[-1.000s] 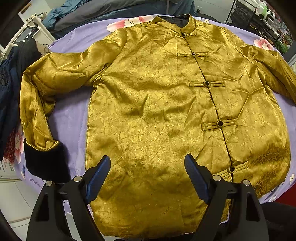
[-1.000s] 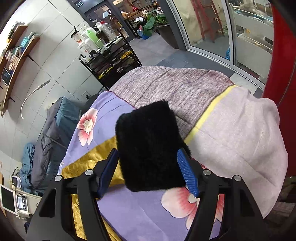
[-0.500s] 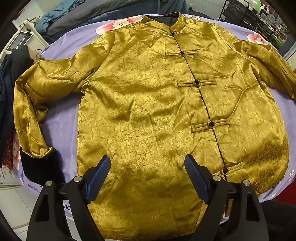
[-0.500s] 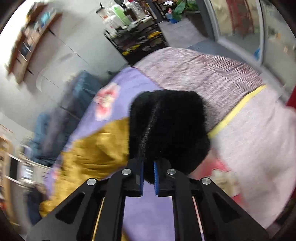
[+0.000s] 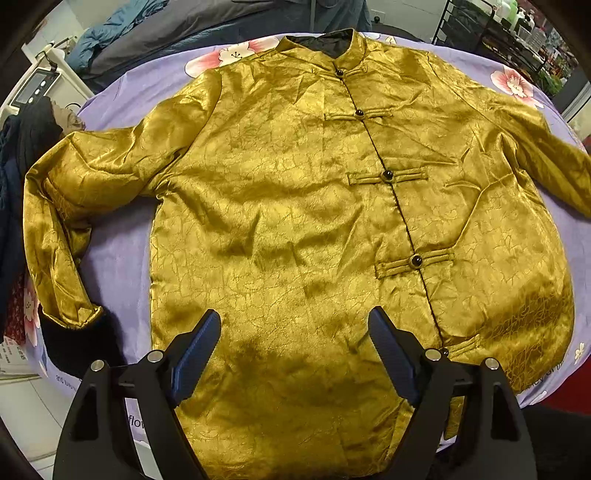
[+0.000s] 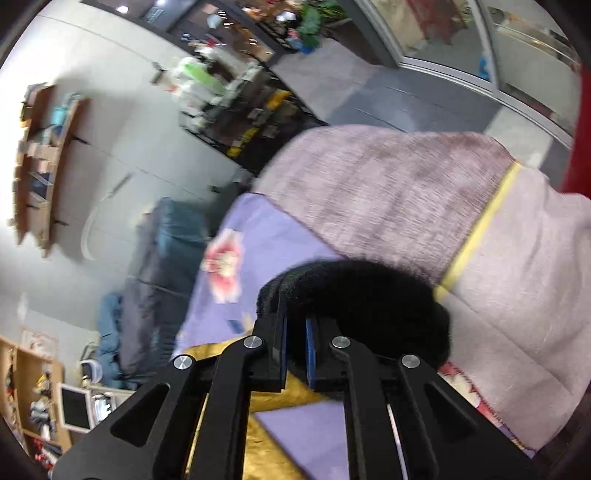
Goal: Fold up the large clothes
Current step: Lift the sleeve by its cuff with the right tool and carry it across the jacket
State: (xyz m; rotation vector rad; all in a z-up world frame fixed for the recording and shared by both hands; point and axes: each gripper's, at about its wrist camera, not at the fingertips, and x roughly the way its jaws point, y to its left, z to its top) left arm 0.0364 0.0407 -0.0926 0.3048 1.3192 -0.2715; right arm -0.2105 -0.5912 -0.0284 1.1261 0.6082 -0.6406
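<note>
A gold satin jacket (image 5: 295, 221) with black knot buttons lies spread face up on a purple floral sheet (image 5: 118, 258). Its left sleeve bends down to a black fur cuff (image 5: 74, 347). My left gripper (image 5: 295, 350) is open and hovers above the jacket's hem, touching nothing. My right gripper (image 6: 295, 332) is shut on the other black fur cuff (image 6: 369, 295) and holds it lifted above the sheet (image 6: 266, 258); gold sleeve fabric (image 6: 266, 398) hangs below it. The right sleeve's end is out of the left wrist view.
Dark clothes (image 5: 22, 155) hang at the left of the table. A grey and blue bedding pile (image 5: 192, 26) lies behind it. A black wire rack (image 5: 491, 33) stands at the back right. A mauve blanket with a yellow stripe (image 6: 424, 192) covers the table's far end.
My right gripper closed on the black cuff and lifted it, tilting the view. My left gripper stayed open and drifted slightly left over the hem.
</note>
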